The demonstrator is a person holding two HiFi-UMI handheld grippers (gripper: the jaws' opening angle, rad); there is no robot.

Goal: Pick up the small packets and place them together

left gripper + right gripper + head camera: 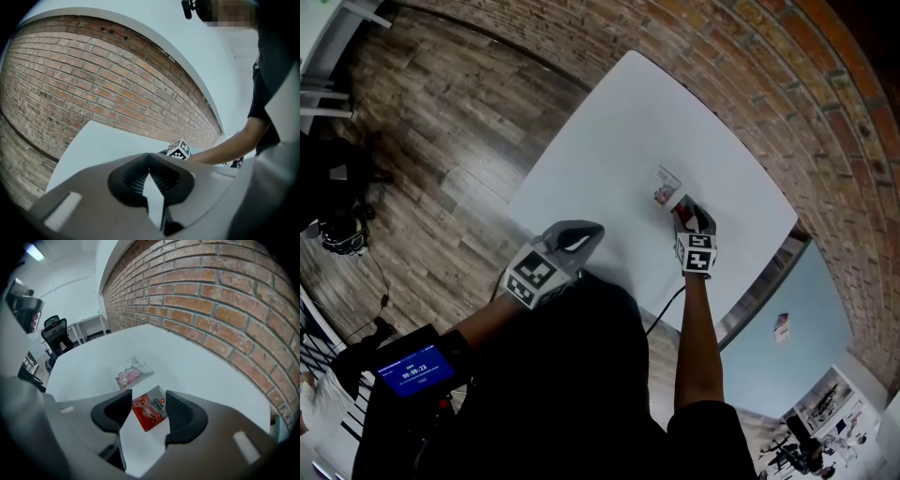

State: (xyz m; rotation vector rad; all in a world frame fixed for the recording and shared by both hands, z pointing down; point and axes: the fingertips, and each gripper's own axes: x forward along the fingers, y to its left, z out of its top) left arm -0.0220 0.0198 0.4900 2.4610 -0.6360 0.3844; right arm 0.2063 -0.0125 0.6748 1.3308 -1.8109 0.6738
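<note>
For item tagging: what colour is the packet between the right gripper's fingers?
The packet is mainly red with a pale top edge; clearest in the right gripper view.

Two packets lie on the table (609, 141), in its right half. The near packet (149, 411) lies flat between the spread jaws of the right gripper (682, 208). The far packet (132, 372) lies just beyond it, slightly to the left, and the two do not touch. The left gripper (586, 234) is over the table's near left part, well apart from both packets. A brick wall (225, 310) runs behind the table, on its far right.
</note>
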